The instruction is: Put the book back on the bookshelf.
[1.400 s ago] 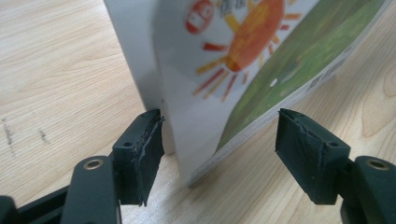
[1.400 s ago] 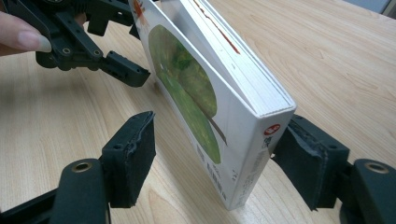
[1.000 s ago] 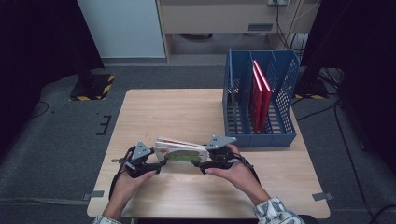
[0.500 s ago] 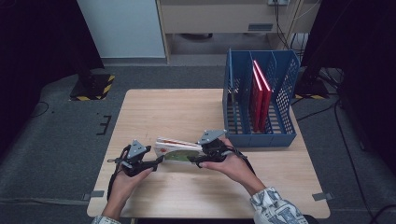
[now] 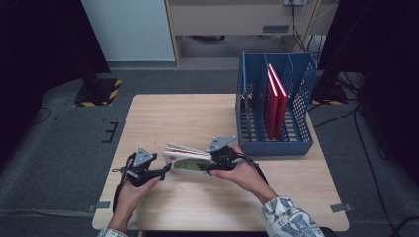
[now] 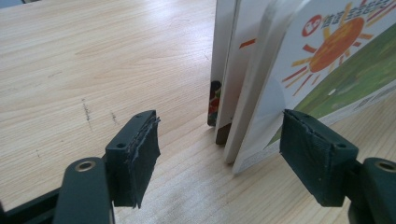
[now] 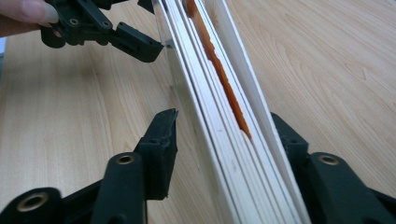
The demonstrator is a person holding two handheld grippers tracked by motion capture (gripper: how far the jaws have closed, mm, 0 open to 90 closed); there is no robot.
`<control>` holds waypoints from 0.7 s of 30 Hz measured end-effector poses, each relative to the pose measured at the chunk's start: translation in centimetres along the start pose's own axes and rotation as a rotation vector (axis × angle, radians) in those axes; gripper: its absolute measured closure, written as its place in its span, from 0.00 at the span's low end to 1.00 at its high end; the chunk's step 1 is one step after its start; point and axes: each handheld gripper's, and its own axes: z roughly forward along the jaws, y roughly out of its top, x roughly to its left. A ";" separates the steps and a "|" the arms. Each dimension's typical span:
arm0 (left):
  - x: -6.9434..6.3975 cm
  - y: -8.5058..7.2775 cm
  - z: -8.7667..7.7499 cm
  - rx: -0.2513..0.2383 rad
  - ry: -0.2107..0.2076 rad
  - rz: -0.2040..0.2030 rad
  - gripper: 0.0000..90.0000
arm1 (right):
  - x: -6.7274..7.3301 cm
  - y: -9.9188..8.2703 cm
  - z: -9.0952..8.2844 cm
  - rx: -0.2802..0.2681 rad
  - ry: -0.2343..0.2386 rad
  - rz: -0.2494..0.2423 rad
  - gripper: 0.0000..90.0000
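A small stack of thin picture books (image 5: 187, 159) stands on edge near the table's front, between my two grippers. In the left gripper view the books' corner (image 6: 261, 93) sits between the jaws. The right pad (image 6: 317, 154) rests against the sun-printed cover and the left pad (image 6: 135, 156) stands well apart, so my left gripper (image 5: 165, 169) is open. My right gripper (image 5: 210, 165) straddles the other end of the stack (image 7: 224, 130). Its jaws have just been closing, and a narrow gap still shows at the left pad (image 7: 161, 149).
A blue slotted file rack (image 5: 276, 147) stands at the table's right, holding red books (image 5: 274, 98) upright. The wooden tabletop (image 5: 178, 113) stretches bare behind the hands. Dark floor surrounds the table.
My right gripper has slid left along the stack toward the left gripper, and its jaws have narrowed around the books. The left gripper has stayed where it was.
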 end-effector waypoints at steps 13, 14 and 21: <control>0.0 0.0 0.1 0.007 0.007 -0.002 0.31 | -0.9 -0.5 0.8 -0.002 0.023 0.003 0.67; 0.1 -0.1 0.1 0.007 0.007 -0.002 0.31 | -0.9 -0.5 0.9 -0.001 0.028 0.003 0.67; 0.1 -0.1 0.0 0.011 0.010 -0.005 0.31 | -1.1 -0.6 1.3 -0.005 0.043 0.003 0.70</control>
